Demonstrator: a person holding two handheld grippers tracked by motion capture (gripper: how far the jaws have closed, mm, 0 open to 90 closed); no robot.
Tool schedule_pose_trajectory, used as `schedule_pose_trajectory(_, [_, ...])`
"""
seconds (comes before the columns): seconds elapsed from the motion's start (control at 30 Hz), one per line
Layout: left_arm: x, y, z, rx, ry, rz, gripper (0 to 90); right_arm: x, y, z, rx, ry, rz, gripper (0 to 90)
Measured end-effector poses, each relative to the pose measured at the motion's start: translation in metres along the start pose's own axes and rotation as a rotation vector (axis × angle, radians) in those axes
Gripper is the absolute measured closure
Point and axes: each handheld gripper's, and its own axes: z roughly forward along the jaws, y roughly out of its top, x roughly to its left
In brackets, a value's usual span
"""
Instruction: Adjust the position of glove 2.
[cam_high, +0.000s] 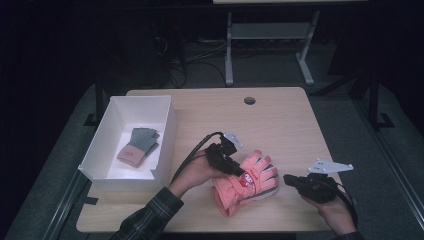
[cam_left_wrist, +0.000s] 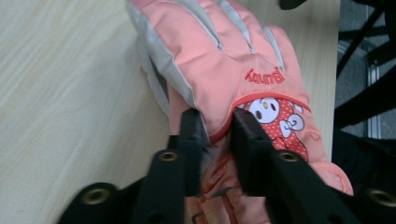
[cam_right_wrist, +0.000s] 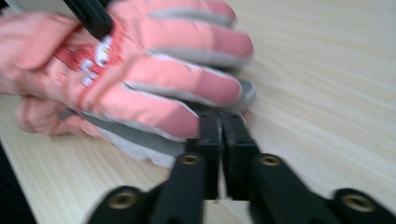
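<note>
Left tool pinches the pink glove beside the white box, ready for lifting; right tool, jaws pressed together, waits empty near the glove.

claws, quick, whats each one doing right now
Left claw: shut on the pink glove.
Right claw: shut, holding nothing, beside the glove.

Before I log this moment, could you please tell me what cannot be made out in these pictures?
- Pink padded ski glove, right gripper view: motion blur smears its printed patch.
- Its cuff, left gripper view: cut off by the bottom edge and the left gripper.
- Grey-and-pink knit glove in the white box, high view: too small to read details.
</note>
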Motion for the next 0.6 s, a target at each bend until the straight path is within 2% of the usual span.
schedule_pose_trajectory(0.07, [0.001, 0.0, -0.002, -0.014, -0.003, -0.003, 67.4, 0.005, 0.003, -0.002, -0.013, 0.003, -0.011, 90.0])
schedule_pose_trajectory(0.2, [-0.002, 0.0, -0.007, -0.039, 0.012, 0.0, 52.1, 0.02, 0.008, -0.001, -0.033, 0.047, -0.031, 90.0])
schedule_pose_trajectory(0.3, [-0.003, 0.0, -0.01, -0.059, 0.019, 0.007, 46.6, 0.032, 0.014, 0.003, -0.042, 0.081, -0.053, 90.0])
schedule_pose_trajectory(0.4, [-0.004, -0.001, -0.014, -0.088, 0.014, -0.003, 42.2, 0.042, 0.019, 0.009, -0.043, 0.104, -0.081, 90.0])
schedule_pose_trajectory(0.47, [-0.003, -0.001, -0.018, -0.095, 0.02, 0.013, 40.0, 0.047, 0.022, 0.013, -0.036, 0.118, -0.093, 90.0])
schedule_pose_trajectory(0.6, [-0.001, -0.003, -0.027, -0.115, 0.037, 0.011, 36.7, 0.055, 0.026, 0.024, -0.008, 0.132, -0.118, 90.0])
